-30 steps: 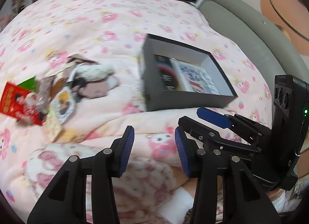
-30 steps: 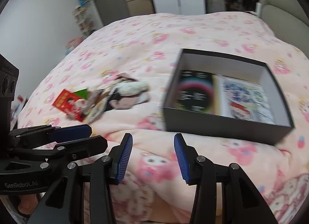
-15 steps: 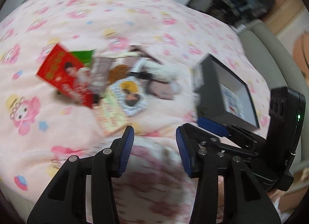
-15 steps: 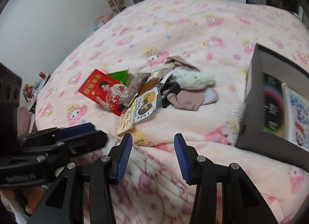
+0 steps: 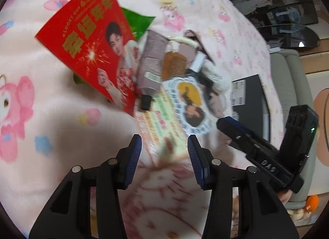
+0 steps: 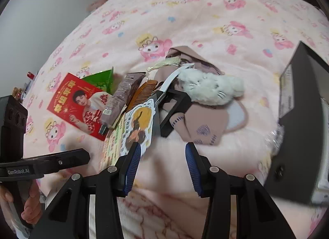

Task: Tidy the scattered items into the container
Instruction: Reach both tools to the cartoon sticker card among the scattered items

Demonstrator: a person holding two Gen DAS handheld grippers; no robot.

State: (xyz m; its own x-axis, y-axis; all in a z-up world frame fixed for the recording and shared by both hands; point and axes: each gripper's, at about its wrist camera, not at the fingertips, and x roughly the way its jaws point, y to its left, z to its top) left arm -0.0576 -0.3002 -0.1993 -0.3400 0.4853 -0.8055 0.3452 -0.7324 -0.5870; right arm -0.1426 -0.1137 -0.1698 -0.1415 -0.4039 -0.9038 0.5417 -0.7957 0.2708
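Note:
A pile of scattered items lies on the pink bedspread: a red photo card (image 5: 92,53) (image 6: 80,105), a green packet (image 6: 102,79), a brown tube (image 5: 152,66) (image 6: 121,99), a wooden comb (image 5: 174,66) (image 6: 141,92), a round-picture card (image 5: 189,103) (image 6: 139,123), a long yellow card (image 5: 162,127), a white plush (image 6: 209,88) and a pink pouch (image 6: 203,123). The black box (image 6: 298,119) (image 5: 248,97) stands to the right. My left gripper (image 5: 164,152) hangs open just over the yellow card's near end. My right gripper (image 6: 162,160) is open and empty, near the round-picture card's edge.
The bedspread (image 6: 205,12) stretches far behind the pile. A grey padded headboard (image 5: 292,86) stands beyond the box. A black frame-like piece (image 6: 174,107) lies under the plush. A hand (image 6: 30,204) holds the left gripper's handle at lower left.
Both grippers have swung left from the box and dropped toward the pile, which now fills both views. The box has slid to the right edge. The left view has rolled.

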